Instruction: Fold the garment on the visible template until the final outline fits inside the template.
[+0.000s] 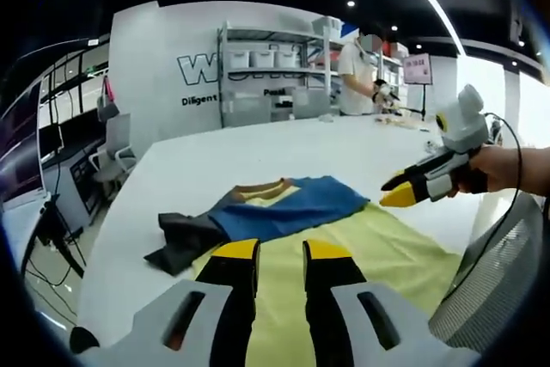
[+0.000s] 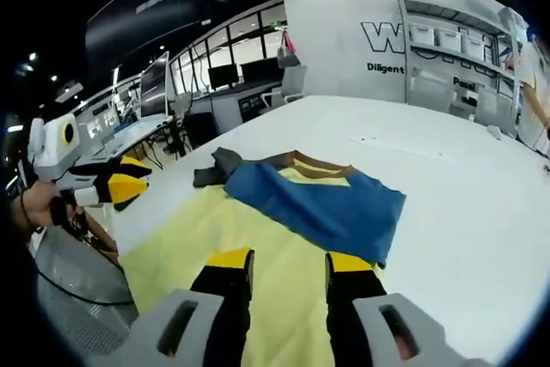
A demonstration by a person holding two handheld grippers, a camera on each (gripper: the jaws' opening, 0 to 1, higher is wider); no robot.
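Left gripper view has my left gripper lowest, jaws apart and holding nothing, above the yellow template. The garment, blue with a brown collar and dark sleeve, lies partly on the template, on the white table. My right gripper hovers beside it with closed tips; in the right gripper view its jaws stand apart and empty. Far off, the wall reads "Diligent"; a person stands by shelves.
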